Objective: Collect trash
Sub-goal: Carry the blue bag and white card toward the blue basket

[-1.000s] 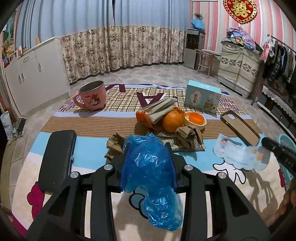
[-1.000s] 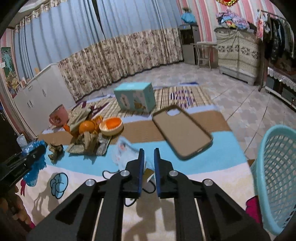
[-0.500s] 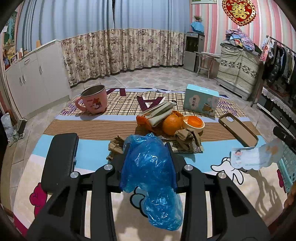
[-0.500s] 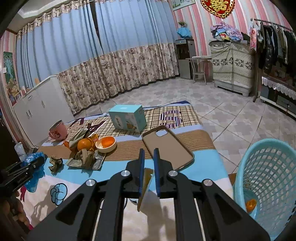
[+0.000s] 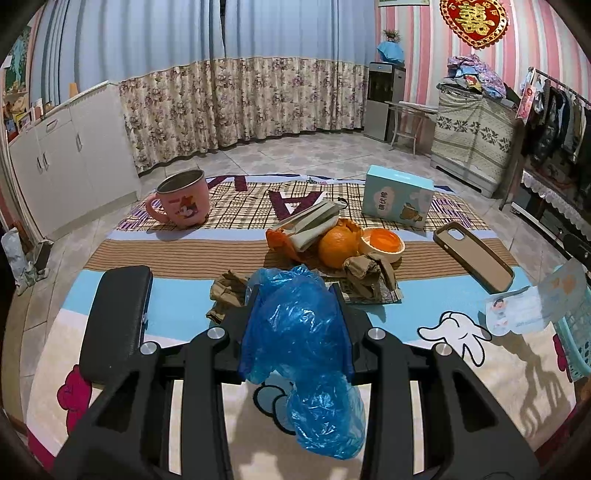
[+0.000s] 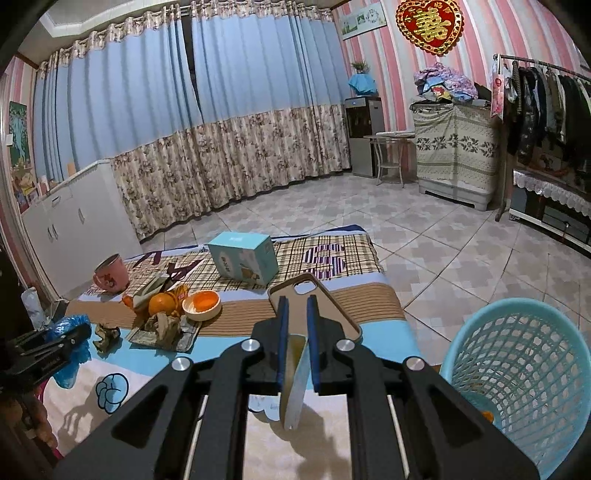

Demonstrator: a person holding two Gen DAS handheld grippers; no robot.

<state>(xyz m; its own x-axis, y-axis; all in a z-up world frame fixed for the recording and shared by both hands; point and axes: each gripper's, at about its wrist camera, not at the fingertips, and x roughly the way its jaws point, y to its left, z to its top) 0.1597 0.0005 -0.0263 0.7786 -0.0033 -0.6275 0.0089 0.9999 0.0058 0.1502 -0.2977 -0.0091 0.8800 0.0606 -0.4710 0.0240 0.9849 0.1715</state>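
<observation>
The right hand-held gripper point(image 6: 295, 325) is pinching a thin, flat wrapper point(image 6: 293, 384) edge-on between its pressed-together pads, and that wrapper, which a second ago was lying on the mat just in front of the phone case point(image 6: 314, 295), is now hanging clear of it; in the left view the same wrapper point(image 5: 532, 302) is showing printed cartoon figures and floating right beside the basket. The view from this gripper has also been swinging so that the light-blue basket point(image 6: 517, 365) is filling more of the lower right corner, which suggests the wrapper is on its way there. An orange scrap is already lying inside the basket, so collection seems partly done. The left hand-held gripper point(image 5: 295, 302) is clamping a crumpled blue plastic bag point(image 5: 299, 332) between its half-spread fingers and is keeping still, apparently waiting its turn. More trash is remaining beyond the bag on the mat point(image 5: 177, 288): brown paper wads point(image 5: 225, 291), orange peel, an orange point(image 5: 338, 242) and a peel half point(image 5: 382, 245) on a dark sheet. As for writing, the teal box point(image 5: 397, 199) behind the orange is carrying Chinese characters too small to read surely, the pink mug point(image 5: 181, 203) is showing a cartoon mouse, the mat is bearing a large letter A, and a red double-happiness ornament point(image 5: 474, 20) is hanging on the striped wall.
</observation>
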